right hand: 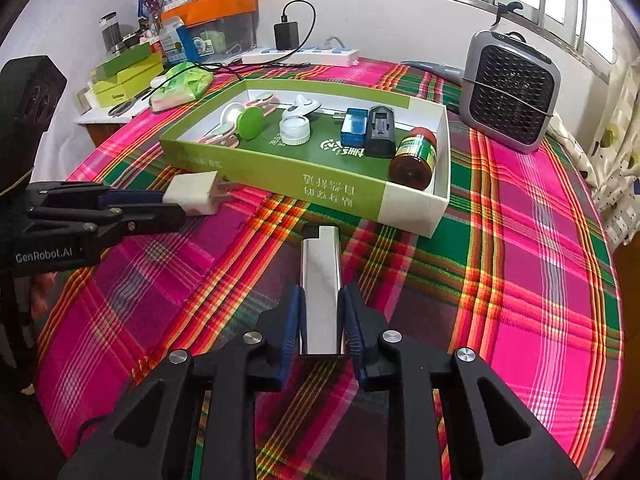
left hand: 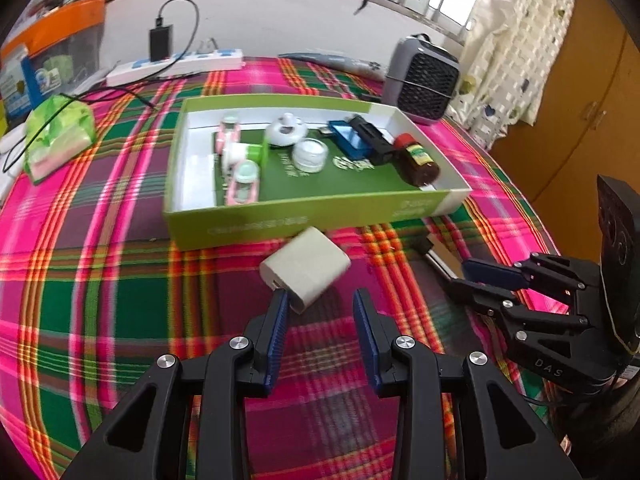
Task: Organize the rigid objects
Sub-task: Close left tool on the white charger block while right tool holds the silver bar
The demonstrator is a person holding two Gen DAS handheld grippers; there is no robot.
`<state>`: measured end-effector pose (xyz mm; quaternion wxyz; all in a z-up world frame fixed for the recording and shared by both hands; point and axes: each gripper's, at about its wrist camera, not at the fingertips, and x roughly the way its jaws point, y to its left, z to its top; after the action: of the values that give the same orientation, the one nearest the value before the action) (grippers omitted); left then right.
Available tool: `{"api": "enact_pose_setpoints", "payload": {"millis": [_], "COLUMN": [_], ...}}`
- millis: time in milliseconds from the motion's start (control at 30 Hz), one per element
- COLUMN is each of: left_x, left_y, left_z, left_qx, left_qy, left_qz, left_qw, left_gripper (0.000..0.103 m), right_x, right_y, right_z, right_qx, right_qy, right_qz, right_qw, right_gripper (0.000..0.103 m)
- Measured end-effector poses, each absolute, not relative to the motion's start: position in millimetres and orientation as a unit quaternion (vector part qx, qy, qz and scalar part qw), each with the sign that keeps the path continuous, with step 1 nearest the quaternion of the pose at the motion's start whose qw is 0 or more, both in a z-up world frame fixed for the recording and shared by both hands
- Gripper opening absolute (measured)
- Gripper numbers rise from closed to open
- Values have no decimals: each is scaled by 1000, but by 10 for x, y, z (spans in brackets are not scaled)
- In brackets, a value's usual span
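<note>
A white plug charger (left hand: pixel 306 268) lies on the plaid cloth just in front of the green box (left hand: pixel 280 224). My left gripper (left hand: pixel 320 300) is open, its fingertips right at the charger's near edge. In the right wrist view the left gripper (right hand: pixel 168 202) reaches the charger (right hand: pixel 192 194). My right gripper (right hand: pixel 320 308) is shut on a silver lighter (right hand: pixel 320 280), held just before the box's front wall (right hand: pixel 304 188). The box holds a brown bottle (right hand: pixel 414 156), a black charger (right hand: pixel 380 130), a blue case (right hand: pixel 354 126), a white jar (right hand: pixel 294 128) and pink and green items.
A grey fan heater (right hand: pixel 510 92) stands at the back right. A white power strip (right hand: pixel 300 56) with a black adapter lies by the wall. A green tissue pack (right hand: pixel 182 84) and green boxes (right hand: pixel 124 76) sit at the back left. The table edge curves away on the right.
</note>
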<state>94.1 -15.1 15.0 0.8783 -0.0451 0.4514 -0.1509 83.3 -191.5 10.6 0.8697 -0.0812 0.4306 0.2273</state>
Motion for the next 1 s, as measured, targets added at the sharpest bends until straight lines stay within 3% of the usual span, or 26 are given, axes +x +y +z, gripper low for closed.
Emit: {"api": "enact_pose_setpoints", "payload": {"millis": [533, 1000], "left_x": [820, 1061], "left_y": [-330, -368], "left_z": [261, 213], "left_qx": [32, 87], "left_qy": [418, 421], "left_qz": [-139, -158], "left_qw": [897, 889], "left_gripper": [32, 40], "right_x": [791, 783], "right_y": [-1990, -1986], "right_z": [106, 111], "right_qx": [-69, -69], "right_qy": [430, 430], "right_qz": [222, 223], "right_qw": [872, 872], "right_gripper": [25, 25]}}
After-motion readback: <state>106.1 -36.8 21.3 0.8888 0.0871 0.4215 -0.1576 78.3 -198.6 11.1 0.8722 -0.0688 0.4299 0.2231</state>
